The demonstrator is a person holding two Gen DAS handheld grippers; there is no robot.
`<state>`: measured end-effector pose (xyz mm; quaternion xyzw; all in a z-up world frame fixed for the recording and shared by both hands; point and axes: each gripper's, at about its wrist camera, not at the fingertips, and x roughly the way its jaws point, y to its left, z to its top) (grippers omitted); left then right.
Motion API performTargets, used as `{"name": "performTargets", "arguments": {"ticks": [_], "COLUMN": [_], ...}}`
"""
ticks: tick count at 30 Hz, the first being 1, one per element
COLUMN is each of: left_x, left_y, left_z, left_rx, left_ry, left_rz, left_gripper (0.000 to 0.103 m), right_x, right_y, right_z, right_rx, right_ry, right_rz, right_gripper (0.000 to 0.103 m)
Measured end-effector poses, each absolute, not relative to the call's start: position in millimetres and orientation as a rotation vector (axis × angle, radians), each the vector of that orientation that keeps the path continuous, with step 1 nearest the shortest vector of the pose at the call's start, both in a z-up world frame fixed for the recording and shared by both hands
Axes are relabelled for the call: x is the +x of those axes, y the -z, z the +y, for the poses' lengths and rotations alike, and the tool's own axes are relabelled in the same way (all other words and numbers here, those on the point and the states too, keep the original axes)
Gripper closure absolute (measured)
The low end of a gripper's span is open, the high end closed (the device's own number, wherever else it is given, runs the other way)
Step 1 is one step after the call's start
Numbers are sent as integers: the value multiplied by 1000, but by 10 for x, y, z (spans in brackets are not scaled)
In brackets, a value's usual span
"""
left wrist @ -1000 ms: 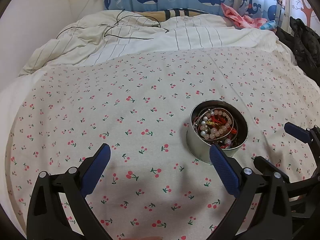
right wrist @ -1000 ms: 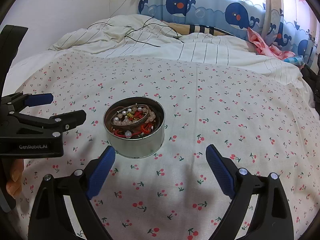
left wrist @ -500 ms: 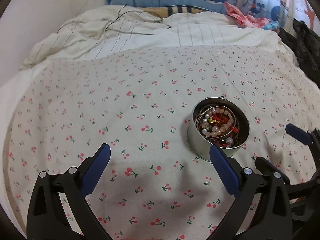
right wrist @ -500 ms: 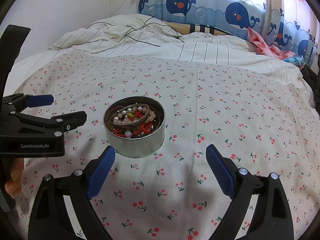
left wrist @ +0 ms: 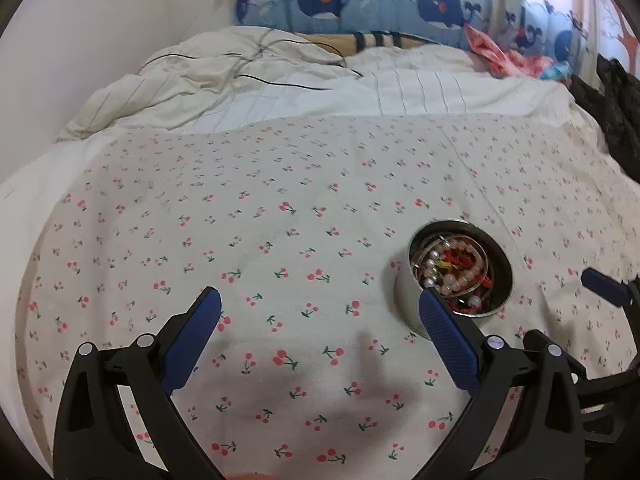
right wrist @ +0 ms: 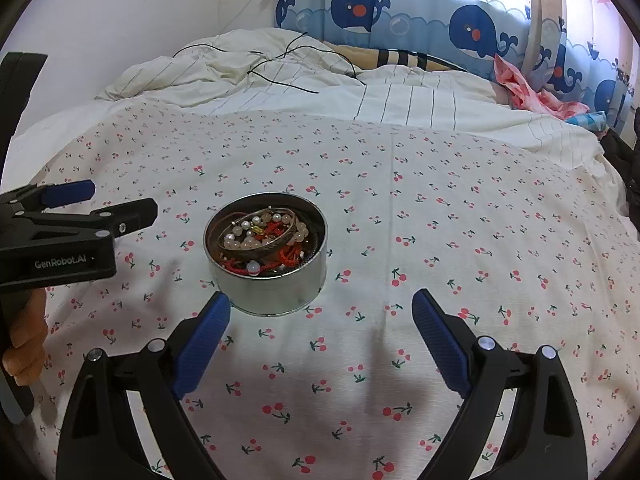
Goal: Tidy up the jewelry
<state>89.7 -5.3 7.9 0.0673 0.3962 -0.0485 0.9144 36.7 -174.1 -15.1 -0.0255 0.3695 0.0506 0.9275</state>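
1. Hovering at the lower left of the left wrist view, the left gripper [left wrist: 316, 320] stands spread wide with nothing between its blue pads; in the right wrist view it shows side-on at the left edge [right wrist: 96, 208], and a hand [right wrist: 26, 344] grips its handle below.
2. Centre-left of the right wrist view: a round metal tin [right wrist: 266, 256] sits upright and lidless on the cherry-print sheet [right wrist: 440, 220]. The jewelry [right wrist: 262, 240] lies heaped inside it: pearl-like beads, a red cord piece and a dark bangle, tangled together. No piece is seen on the sheet outside the tin.
3. Lower centre to right of the right wrist view: the right gripper [right wrist: 322, 312] is likewise released and holds nothing. Its left pad sits just beside the tin's near wall; contact cannot be confirmed.
4. Judgement on the step: all pieces in the tin would fit either a gathered-up finish or a pile awaiting sorting. The pictures do not settle which, so no move is prescribed.
5. Any handling of the tangle would call for a fine pinch on one strand, as the pieces look likely to drag each other.
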Motion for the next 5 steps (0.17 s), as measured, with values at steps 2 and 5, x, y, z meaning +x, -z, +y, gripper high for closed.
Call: {"name": "performTargets", "arguments": {"ticks": [2,5], "left_x": [898,906], "left_y": [-79,-70], "left_z": [-53,-56], "left_rx": [135,140], "left_ry": [103,98], "left_rz": [820,824], "left_gripper": [8,8], "right_x": [371,370], "right_y": [141,131], "right_z": [-1753,-1760], "right_rx": [-52,-52], "right_ry": [-103,-105], "right_rz": [755,755], "right_gripper": [11,11]}}
